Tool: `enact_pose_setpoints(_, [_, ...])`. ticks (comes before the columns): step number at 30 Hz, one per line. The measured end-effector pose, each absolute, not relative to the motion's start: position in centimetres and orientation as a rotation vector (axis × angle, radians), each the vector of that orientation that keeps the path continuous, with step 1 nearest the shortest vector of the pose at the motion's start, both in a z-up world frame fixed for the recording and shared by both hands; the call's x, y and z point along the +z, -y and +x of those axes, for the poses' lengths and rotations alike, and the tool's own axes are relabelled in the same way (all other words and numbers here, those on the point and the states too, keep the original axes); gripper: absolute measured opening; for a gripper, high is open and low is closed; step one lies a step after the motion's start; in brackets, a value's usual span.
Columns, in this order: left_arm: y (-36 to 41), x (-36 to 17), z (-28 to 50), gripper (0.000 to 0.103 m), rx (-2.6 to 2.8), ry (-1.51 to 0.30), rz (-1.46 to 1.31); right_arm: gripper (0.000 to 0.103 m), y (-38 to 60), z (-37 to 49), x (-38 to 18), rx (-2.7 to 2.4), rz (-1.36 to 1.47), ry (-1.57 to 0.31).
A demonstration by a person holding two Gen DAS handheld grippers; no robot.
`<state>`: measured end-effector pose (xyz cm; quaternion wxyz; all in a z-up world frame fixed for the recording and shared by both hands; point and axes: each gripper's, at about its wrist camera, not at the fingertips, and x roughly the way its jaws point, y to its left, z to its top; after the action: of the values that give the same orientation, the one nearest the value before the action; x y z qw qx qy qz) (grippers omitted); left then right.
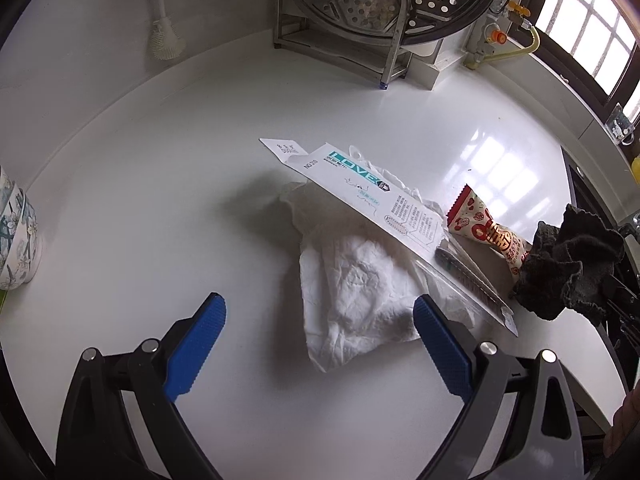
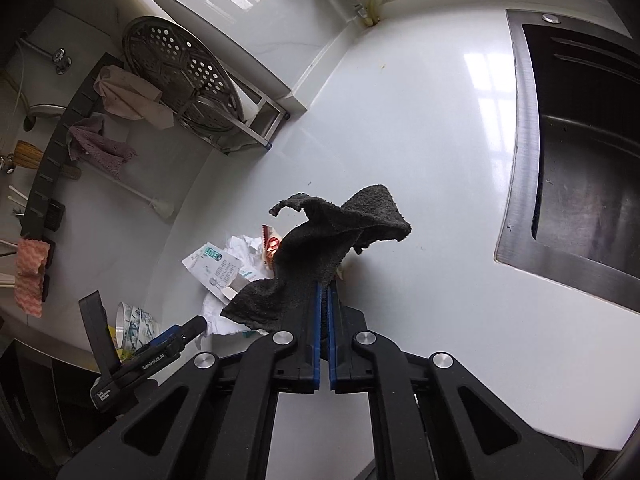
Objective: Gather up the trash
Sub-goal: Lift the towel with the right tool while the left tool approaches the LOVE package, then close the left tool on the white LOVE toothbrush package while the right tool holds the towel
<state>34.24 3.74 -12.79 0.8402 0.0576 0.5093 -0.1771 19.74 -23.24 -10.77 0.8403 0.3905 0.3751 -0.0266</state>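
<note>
Left claw (image 1: 320, 340) wide open, blue pads (image 1: 198, 344) spread apart with nothing pinched between them, hovering over the white bench (image 1: 160, 200) and pitched steeply down. Trash pile sitting dead ahead and a touch to the right of the gap: crumpled white tissue (image 1: 352, 288) nearest, its near corner already poking in between the pads without touching either, as far as can be told. On top of the tissue, a long flat toothbrush package (image 1: 384, 224), long axis running diagonally from far-left to near-right, near end passing just beyond the right pad. Red snack wrapper (image 1: 484, 232) further right again, beside the package's far side.

Right claw (image 2: 325, 292) clamped shut on a dark grey rag (image 2: 332, 248), cloth flopping up and over the tips, hanging above the bench. From that side, the pile lies ahead and off to the left, partly hidden under the rag, sink (image 2: 520, 160) off to the right.

So left hand clearly the nearer and the free one. Probably just needs a short push forward and down to straddle the tissue. Package is the awkward bit: lying flat and crosswise-ish to the pads, likely to slide rather than get pinched unless grabbed across its narrow width. Right hand busy with the rag, no use for picking until that gets dropped.
</note>
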Motion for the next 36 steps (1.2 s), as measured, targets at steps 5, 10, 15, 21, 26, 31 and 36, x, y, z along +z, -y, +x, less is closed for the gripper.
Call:
enact_pose_setpoints(5, [-2.8,-12.6,34.2,0.093,-0.393,-1.072,0.120,0.003,23.9,19.2,-9.1,-0.035,0.852,-0.727])
enact_pose_setpoints(10, [-2.3,-12.2,33.8,0.093,-0.410,-1.062,0.124,0.003,24.7,18.2,-8.7,0.002,0.931,-0.663])
enact_pose_setpoints(15, [-1.8,-12.4,33.7,0.093,-0.421,-1.070,0.120,0.003,25.0,17.6,-8.9,-0.054,0.905,-0.683])
enact_pose_setpoints(21, [-0.1,-12.5,32.8,0.093,-0.429,-1.083,0.111,0.003,25.4,16.8,-9.7,-0.103,0.884,-0.697])
enact_pose_setpoints(26, [1.8,-12.8,32.2,0.093,-0.400,-1.101,0.107,0.003,25.4,16.1,-10.3,-0.123,0.870,-0.704])
enact_pose_setpoints(31, [2.9,-13.1,33.1,0.092,-0.359,-1.108,0.072,0.003,24.6,16.0,-10.4,-0.114,0.837,-0.709])
enact_pose_setpoints(36, [3.6,-14.4,34.0,0.078,-0.312,-1.133,0.091,0.003,24.3,15.8,-11.0,-0.099,0.862,-0.705])
